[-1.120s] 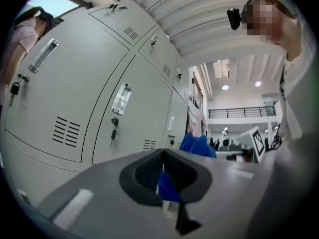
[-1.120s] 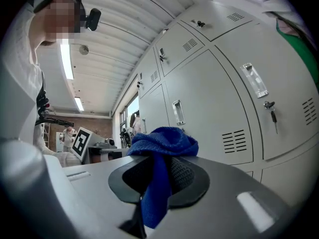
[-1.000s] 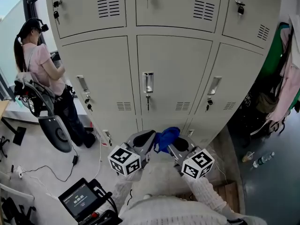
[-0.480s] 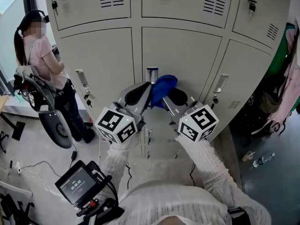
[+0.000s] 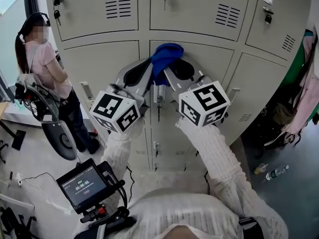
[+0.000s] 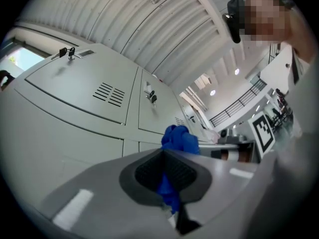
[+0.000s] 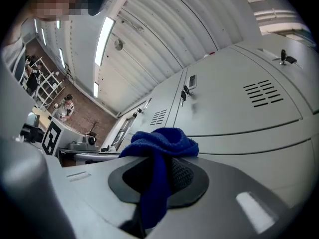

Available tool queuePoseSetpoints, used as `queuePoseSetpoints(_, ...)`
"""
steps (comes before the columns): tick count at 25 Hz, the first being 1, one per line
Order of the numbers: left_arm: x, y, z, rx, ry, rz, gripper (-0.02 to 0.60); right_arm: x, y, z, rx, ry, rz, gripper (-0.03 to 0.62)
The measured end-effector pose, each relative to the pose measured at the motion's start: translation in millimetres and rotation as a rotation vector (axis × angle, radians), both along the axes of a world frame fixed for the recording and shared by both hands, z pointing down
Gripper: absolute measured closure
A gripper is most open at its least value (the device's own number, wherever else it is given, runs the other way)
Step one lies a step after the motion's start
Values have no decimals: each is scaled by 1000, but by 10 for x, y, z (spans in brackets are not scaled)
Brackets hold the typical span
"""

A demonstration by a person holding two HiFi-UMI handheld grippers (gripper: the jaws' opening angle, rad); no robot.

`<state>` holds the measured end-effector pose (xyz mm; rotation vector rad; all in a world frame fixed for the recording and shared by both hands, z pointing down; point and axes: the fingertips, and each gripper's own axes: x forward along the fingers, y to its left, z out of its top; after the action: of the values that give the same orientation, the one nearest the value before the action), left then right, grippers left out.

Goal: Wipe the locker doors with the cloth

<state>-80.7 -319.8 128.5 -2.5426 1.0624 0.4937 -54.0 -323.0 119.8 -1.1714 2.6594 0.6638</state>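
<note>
A bunched blue cloth (image 5: pixel 164 56) is pinched between my two grippers and held against the top edge of the middle grey locker door (image 5: pixel 204 68). My left gripper (image 5: pixel 149 66) is shut on the cloth's left side and my right gripper (image 5: pixel 169 68) on its right side, tips close together. In the left gripper view the cloth (image 6: pixel 180 139) bulges beyond the left gripper (image 6: pixel 167 185), with locker doors (image 6: pixel 75 96) behind. The right gripper view has the cloth (image 7: pixel 159 142) draped over the right gripper (image 7: pixel 154 183). The door's handle and key (image 5: pixel 159 94) sit just below the grippers.
A person (image 5: pixel 46 66) stands at the left by the lockers beside a chair (image 5: pixel 55 128). A screen device (image 5: pixel 82 185) hangs at my lower left. Clothes (image 5: pixel 305 93) hang at the right, and bottles (image 5: pixel 273 172) lie on the dark floor.
Both grippers, shut on the cloth, have risen from the bottom locker row up to the top edge of the middle door.
</note>
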Motion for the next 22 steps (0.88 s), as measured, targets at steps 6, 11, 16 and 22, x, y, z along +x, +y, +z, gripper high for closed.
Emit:
queuePoseSetpoints(6, 2, -141, -123, -15, -12, -19, 575, 10, -166, -89, -29, -3, 22, 543)
queuePoseSetpoints(11, 1, -189, -141, -31, -26, -50, 577, 9, -291, -21, -71, 1, 26, 543)
queuePoseSetpoints(16, 16, -215, -141, -35, -27, -32, 577, 18, -305, -31, -67, 8, 10, 540)
queuePoseSetpoints(22, 20, -284, -45, -69, -12, -24, 578, 10, -311, 56, -68, 19, 0, 543)
